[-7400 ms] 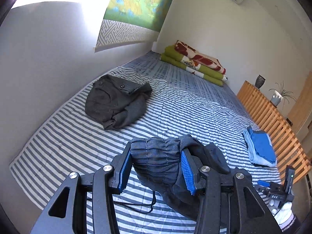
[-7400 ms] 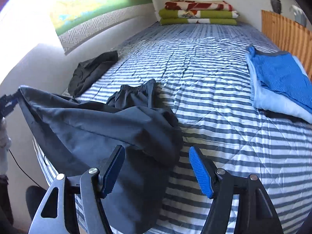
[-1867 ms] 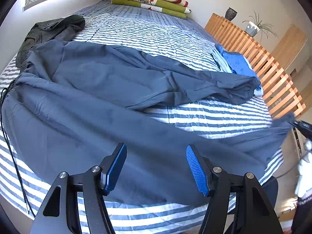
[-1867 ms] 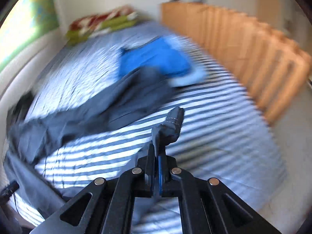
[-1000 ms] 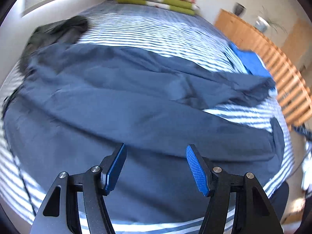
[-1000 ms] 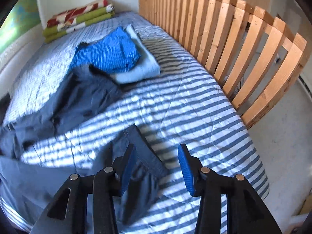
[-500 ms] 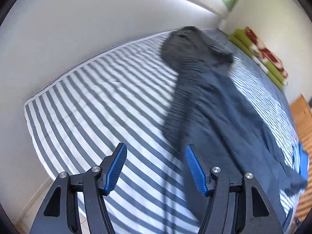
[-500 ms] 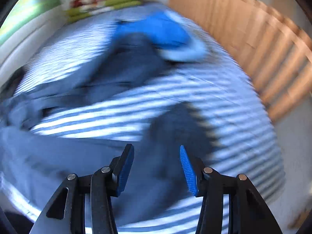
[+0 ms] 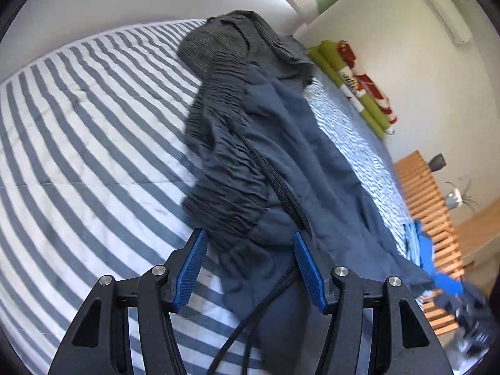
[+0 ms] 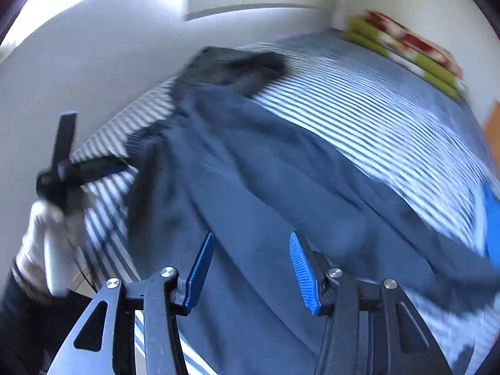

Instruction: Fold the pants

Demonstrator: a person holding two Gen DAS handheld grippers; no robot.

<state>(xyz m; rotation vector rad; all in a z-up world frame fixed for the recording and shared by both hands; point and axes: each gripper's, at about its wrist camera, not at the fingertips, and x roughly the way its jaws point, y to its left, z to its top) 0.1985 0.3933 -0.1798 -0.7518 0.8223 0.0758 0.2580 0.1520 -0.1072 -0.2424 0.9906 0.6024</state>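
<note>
So, left wrist view first: my left gripper (image 9: 250,265) is angled down over the striped bed (image 9: 78,156), and its jaws have just been closing in a bit, though they're still apart and not pinching anything. The gathered waistband end of the navy pants (image 9: 281,162) sits right between the blue pads (image 9: 190,268), bunched up, with fabric near both pads but no squeeze on it that I can see. A black drawstring (image 9: 281,187) runs across the waistband and trails down between the jaws. From the waistband the pants stretch away across the bed toward the wooden slat rail (image 9: 431,206). Just past the waistband, touching it, is a dark grey garment (image 9: 231,40) in a heap. The folded red and green blankets (image 9: 356,75) sit at the far end of the bed, and a blue folded pile (image 9: 428,250) is over by the rail.

Right wrist view is pretty blurry. My right gripper (image 10: 250,265) hovers over the middle of the pants (image 10: 281,187), jaws parted and just opening slightly, nothing clamped, cloth lying flat under them. The waistband end is off to the left of the picture, where my gloved left hand (image 10: 47,237) holds the other gripper (image 10: 75,168) at the bed's edge. Grey garment (image 10: 237,65) lies beyond that.
</note>
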